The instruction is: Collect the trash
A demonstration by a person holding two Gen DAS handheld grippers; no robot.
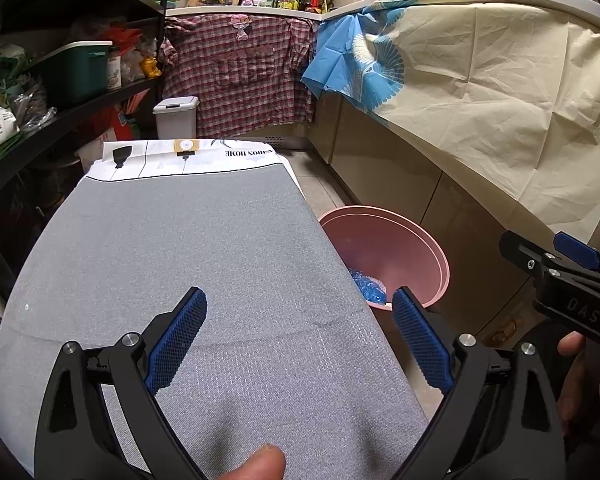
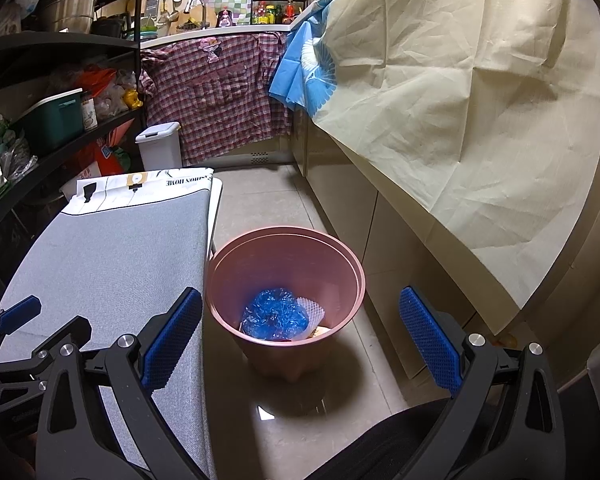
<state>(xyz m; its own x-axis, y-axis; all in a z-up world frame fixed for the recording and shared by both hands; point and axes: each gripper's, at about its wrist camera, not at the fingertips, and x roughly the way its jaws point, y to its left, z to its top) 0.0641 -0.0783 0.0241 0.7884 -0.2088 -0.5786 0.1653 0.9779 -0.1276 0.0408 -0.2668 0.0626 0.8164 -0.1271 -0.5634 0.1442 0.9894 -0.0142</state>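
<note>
Trash sits at the bottom of the pink bin (image 2: pixel 286 276): a crumpled blue plastic wad (image 2: pixel 274 314) with a white foam net (image 2: pixel 313 312) lying against its right side, a pale scrap below them too small to identify. Far left, black shelving (image 1: pixel 72 108) holds a green tub (image 1: pixel 78 68) and bagged goods; a small white lidded bin (image 1: pixel 177 117) stands on the floor beyond. Table with grey cloth (image 1: pixel 188 264) fills the left-centre, bare fabric, a printed white sheet (image 1: pixel 188 158) at its far end. Left gripper (image 1: pixel 298 342) hangs over the near part of the cloth, jaws spread wide, nothing between the blue pads (image 1: pixel 178 344). Pink bin stands on the tiled floor just beside the table's right edge. Right gripper (image 2: pixel 300 342) is above and just short of the bin, jaws also spread wide and empty. Right side: cabinets draped in a cream sheet (image 2: pixel 460 92), blue patterned patch at its far corner; a plaid shirt (image 2: pixel 216 92) hangs from the back counter.
</note>
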